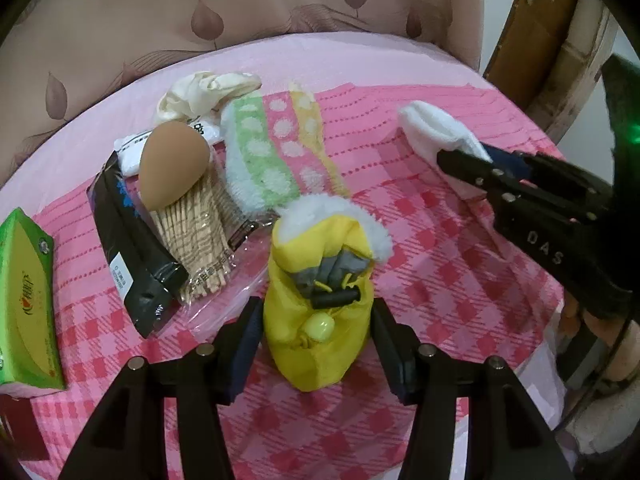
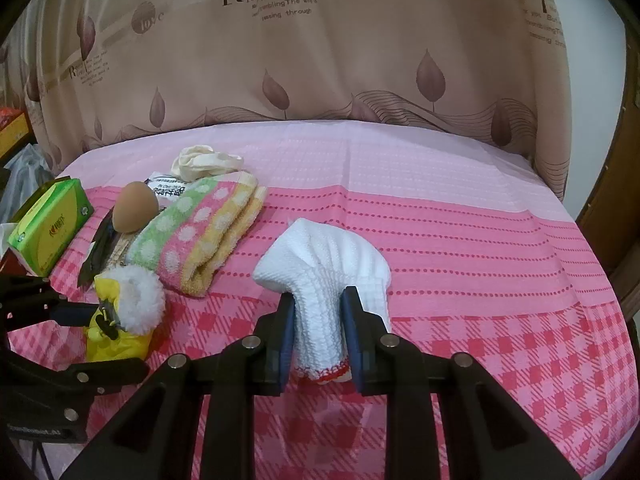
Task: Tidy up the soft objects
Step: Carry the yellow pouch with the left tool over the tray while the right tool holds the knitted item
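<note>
So the yellow fabric drawstring pouch with the white fleecy cuff (image 1: 320,312) is the thing in play here, standing roughly upright on the pink checked tablecloth (image 1: 460,280), long axis pointing away from the left gripper (image 1: 318,344) toward the far side of the table. It sits right between the left jaws, one pad on each side of its lower body. The jaws look about half open, and I honestly can't tell if the pads are pressing the fabric or just flanking it (looks like a sliver of gap on both sides). Left hand is clearly the nearer one, so I'd guess the squeeze on the pouch is its job.

Off to the right of the pouch, well apart from it, the right gripper (image 2: 318,334) is clamped nearly closed on the white knitted sock with red trim (image 2: 324,280), pinching it mid-body with the toe end fanned out on the cloth.

Behind and left of the pouch: a folded striped polka-dot towel (image 1: 264,160), a brown egg-shaped sponge (image 1: 174,166) on a clear pack of wooden sticks (image 1: 200,236), and a black packet (image 1: 132,248). A crumpled cream cloth (image 1: 200,92) lies further back, and a green tissue box (image 1: 24,304) is far left.
</note>
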{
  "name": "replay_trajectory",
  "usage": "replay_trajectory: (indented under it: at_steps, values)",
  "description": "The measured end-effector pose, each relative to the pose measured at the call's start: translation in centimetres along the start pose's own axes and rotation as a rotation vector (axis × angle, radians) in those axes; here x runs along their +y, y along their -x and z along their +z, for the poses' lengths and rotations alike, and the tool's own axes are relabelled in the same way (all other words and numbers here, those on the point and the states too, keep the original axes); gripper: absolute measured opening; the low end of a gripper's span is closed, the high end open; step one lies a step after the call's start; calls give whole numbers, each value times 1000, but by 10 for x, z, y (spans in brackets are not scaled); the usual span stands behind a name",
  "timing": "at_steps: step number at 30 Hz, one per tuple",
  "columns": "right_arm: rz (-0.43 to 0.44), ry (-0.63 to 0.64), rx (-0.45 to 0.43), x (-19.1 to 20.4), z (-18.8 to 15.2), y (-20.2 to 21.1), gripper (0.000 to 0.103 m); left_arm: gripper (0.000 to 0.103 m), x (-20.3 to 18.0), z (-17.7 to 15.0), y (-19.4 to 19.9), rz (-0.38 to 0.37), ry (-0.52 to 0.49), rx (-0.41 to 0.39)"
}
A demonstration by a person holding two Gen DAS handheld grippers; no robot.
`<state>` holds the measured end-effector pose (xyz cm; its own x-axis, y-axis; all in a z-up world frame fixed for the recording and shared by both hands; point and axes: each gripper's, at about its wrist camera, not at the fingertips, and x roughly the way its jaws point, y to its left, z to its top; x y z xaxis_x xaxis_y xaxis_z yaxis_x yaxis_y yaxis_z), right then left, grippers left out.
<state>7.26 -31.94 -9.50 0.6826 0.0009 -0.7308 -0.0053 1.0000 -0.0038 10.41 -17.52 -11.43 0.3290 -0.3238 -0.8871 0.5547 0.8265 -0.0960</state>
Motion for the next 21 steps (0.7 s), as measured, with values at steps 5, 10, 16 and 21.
replay_trajectory:
  at_steps: [5,10,16,21]
  values:
    - [-1,2,1,1,-1,0,22,42,5,-2,5,-19,9,-8]
    - [-2,6,5,1,0,-2,22,41,-2,-7,18,-37,-21,-25]
    - [-6,11,10,1,0,-4,22,41,-5,-12,43,-66,-37,-63]
    - [-10,19,12,2,0,-6,22,41,11,-17,71,-61,-31,-85]
